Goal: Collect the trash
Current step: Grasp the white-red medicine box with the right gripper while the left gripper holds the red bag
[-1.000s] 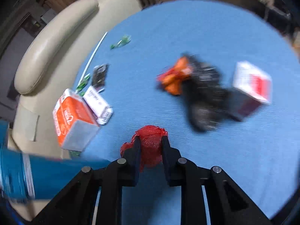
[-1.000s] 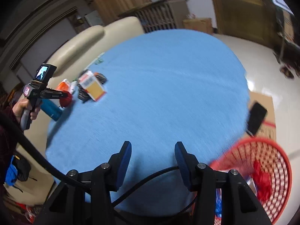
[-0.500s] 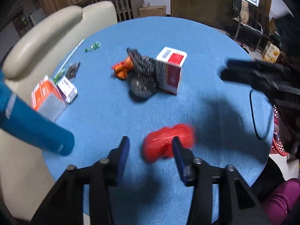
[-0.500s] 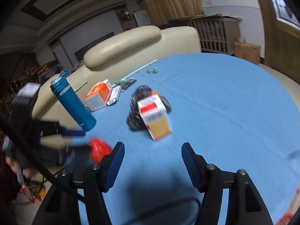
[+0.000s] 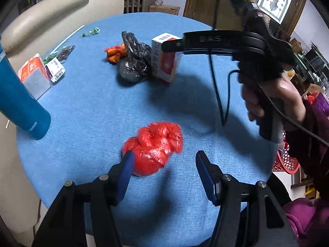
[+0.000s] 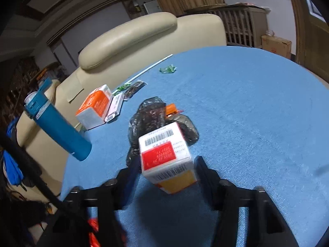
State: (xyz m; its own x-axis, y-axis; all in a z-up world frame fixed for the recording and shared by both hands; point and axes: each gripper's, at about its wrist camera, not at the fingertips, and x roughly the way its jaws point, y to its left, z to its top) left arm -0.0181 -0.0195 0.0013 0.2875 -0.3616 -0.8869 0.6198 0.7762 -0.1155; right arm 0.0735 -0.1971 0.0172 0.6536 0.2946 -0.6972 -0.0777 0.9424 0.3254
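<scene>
A crumpled red net bag [image 5: 155, 144] lies on the blue table [image 5: 92, 103], touching the left finger of my open left gripper [image 5: 164, 166]. My right gripper [image 6: 164, 170] is open, its fingers on either side of a white, red and orange carton [image 6: 167, 158] that stands on the table. The same carton [image 5: 164, 59] shows in the left wrist view with the right gripper's fingers [image 5: 174, 44] at it. A black plastic bag [image 6: 152, 119] and an orange wrapper [image 6: 171, 109] lie behind the carton.
A blue bottle [image 6: 57, 127] stands near the table's left edge. An orange and white box [image 6: 94, 107], small packets [image 6: 115, 107], a green wrapper [image 6: 167, 69] and a white straw [image 6: 152, 66] lie near the cream sofa [image 6: 144, 37]. A red basket [image 5: 284, 158] sits past the right edge.
My left gripper has opened and let go of the red net bag, which now lies on the table. My right gripper has swung from the basket to the carton, fingers around it.
</scene>
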